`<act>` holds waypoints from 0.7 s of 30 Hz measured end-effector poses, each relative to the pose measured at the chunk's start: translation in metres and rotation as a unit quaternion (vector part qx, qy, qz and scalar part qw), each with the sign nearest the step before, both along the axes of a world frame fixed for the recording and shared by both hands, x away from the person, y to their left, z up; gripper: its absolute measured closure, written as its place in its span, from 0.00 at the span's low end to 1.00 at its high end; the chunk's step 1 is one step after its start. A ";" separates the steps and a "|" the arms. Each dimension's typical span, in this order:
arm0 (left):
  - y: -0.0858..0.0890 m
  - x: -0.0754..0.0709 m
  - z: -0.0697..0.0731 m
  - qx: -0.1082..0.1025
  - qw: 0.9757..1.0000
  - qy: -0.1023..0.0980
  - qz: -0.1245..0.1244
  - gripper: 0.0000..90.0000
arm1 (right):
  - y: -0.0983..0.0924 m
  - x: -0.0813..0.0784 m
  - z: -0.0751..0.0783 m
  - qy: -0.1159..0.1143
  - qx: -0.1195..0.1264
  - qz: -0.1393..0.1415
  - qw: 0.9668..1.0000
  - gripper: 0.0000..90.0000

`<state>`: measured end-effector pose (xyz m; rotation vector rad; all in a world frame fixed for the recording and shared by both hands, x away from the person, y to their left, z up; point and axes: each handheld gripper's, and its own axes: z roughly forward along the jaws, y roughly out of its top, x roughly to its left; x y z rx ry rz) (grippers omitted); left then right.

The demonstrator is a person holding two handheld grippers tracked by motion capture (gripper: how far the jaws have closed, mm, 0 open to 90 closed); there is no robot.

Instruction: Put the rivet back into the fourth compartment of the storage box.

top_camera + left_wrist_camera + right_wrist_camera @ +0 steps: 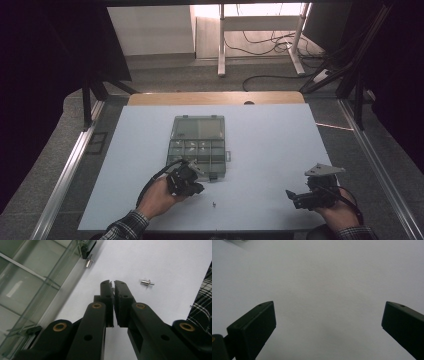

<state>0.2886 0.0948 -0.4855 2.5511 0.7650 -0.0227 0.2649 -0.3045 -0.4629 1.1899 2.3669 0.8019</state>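
A clear plastic compartment box (218, 161) lies open at mid-table, its lid (198, 127) folded back. My left gripper (199, 189) hovers by the box's near edge. In the left gripper view its jaws (113, 283) are shut with a thin slit between them, and a small pale metal piece, apparently a rivet, shows at the tips. One loose rivet (147, 283) lies on the white table to the right of the tips. Another rivet (88, 262) lies against the box's front latch. My right gripper (291, 195) rests low at the right, jaws (329, 315) wide open over bare table.
The white table top (270, 150) has a wooden strip along its far edge and metal rails on both sides. The box's front wall (62, 282) stands just left of the left jaws. A plaid sleeve (202, 297) shows at the right of the left gripper view.
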 end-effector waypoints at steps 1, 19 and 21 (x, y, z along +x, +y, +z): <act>0.000 0.000 0.000 0.000 1.000 0.000 0.000 0.96 | 0.000 0.000 0.000 0.000 0.000 0.000 1.000 0.00; 0.006 0.042 0.050 -0.021 0.999 -0.034 0.027 0.96 | 0.000 0.001 0.000 0.001 -0.001 0.002 1.000 0.00; 0.005 0.046 0.052 -0.020 0.999 -0.035 0.028 0.96 | 0.000 0.001 0.000 0.001 -0.001 0.003 1.000 0.00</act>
